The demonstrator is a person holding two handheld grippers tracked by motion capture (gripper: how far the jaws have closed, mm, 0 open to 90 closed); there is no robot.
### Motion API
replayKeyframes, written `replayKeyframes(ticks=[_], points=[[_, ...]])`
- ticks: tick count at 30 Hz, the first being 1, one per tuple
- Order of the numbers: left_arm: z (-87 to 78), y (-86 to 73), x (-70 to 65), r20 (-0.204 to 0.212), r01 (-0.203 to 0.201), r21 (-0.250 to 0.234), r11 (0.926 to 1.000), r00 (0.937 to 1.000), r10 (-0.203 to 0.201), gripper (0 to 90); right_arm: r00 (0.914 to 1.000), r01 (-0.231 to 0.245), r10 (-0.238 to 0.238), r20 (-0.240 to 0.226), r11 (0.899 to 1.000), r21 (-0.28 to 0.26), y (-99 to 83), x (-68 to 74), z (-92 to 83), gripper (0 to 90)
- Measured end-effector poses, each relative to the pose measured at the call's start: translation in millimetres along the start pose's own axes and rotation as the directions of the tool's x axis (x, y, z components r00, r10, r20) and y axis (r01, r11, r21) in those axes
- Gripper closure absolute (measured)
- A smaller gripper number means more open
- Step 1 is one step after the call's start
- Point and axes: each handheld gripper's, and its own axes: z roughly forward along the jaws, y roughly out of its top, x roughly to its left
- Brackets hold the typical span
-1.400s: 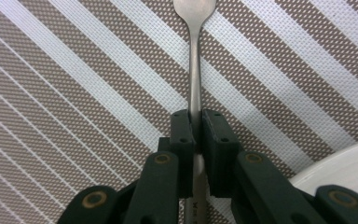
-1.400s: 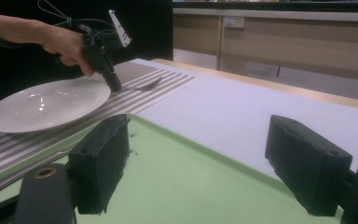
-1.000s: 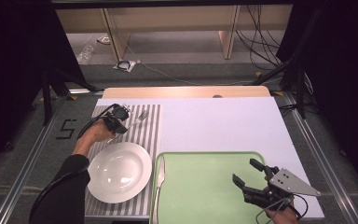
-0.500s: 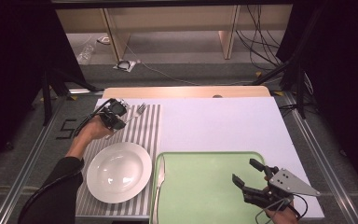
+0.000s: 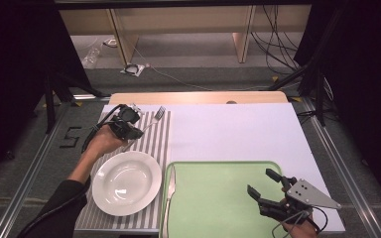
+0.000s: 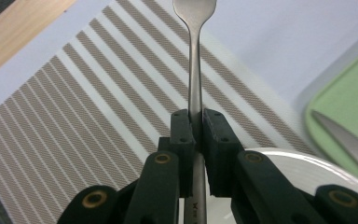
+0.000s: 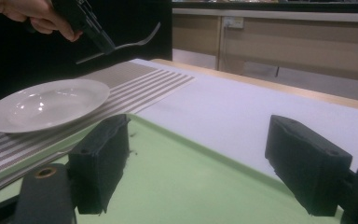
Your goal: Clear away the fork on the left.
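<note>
Left hand-held gripper [image 5: 140,128] in upper left of high view, clamped tight on fork [image 5: 154,119] mid-handle; tines poke out past jaws toward upper right. Left gripper view: fork [image 6: 195,60] pinched between both pads, clear of the striped placemat [image 6: 74,116] below. Right gripper view: fork [image 7: 135,43] held up in the air at top left, above white plate [image 7: 46,102]. Right hand-held gripper [image 5: 268,191] at lower right of high view, jaws wide apart, nothing between, over green tray [image 5: 213,198]. Knife [image 5: 170,186] on tray's left edge, beside plate [image 5: 126,182]. All sitting on white surface [image 5: 238,129].
</note>
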Motion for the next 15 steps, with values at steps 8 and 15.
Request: replayKeyframes(ticks=[8,15], points=[[-10.0,-4.1,-34.0,0.086,-0.024,-0.045,0.9987,0.9959,0.028,82.5,1.0000,0.000,0.000,-0.001,1.000,-0.001,0.1,0.2,0.0,22.4],[-14.3,-13.3,-60.2,0.153,-0.024,-0.079,0.9966,0.9876,0.036,82.5,1.0000,0.000,0.000,0.001,1.000,0.000,0.2,0.3,-0.3,22.4]])
